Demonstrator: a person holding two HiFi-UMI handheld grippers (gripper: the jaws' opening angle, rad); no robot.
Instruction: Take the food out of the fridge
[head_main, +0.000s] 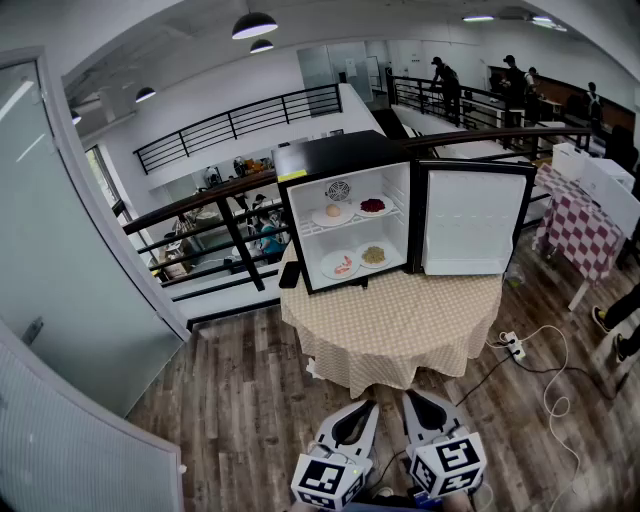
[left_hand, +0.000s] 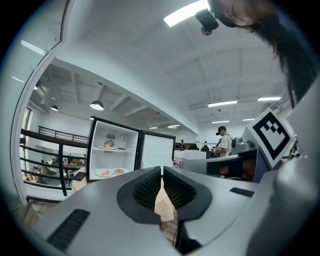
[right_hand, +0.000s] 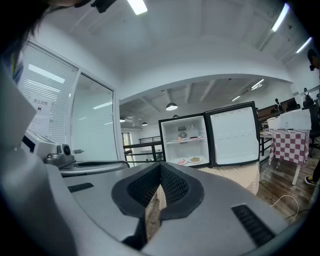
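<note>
A small black fridge (head_main: 340, 160) stands with its door (head_main: 470, 220) swung wide on a round table (head_main: 400, 320) under a checked beige cloth. Its upper shelf bears two plates of food (head_main: 333, 213) (head_main: 373, 206); two more plates (head_main: 341, 265) (head_main: 373, 256) lie on its floor. The same fridge (left_hand: 114, 150) (right_hand: 184, 140) appears far off in both gripper views. My left gripper (head_main: 368, 405) and right gripper (head_main: 412, 398) hang side by side low in the head view, well short of the table. Both are shut and hold nothing.
A dark phone-like thing (head_main: 290, 275) lies on the table's left edge. A white power strip (head_main: 512, 345) and cable trail over the wood floor at right. A red-checked table (head_main: 580, 230) stands far right, a glass partition (head_main: 60, 270) at left, a black railing (head_main: 200, 230) behind. People stand at the back.
</note>
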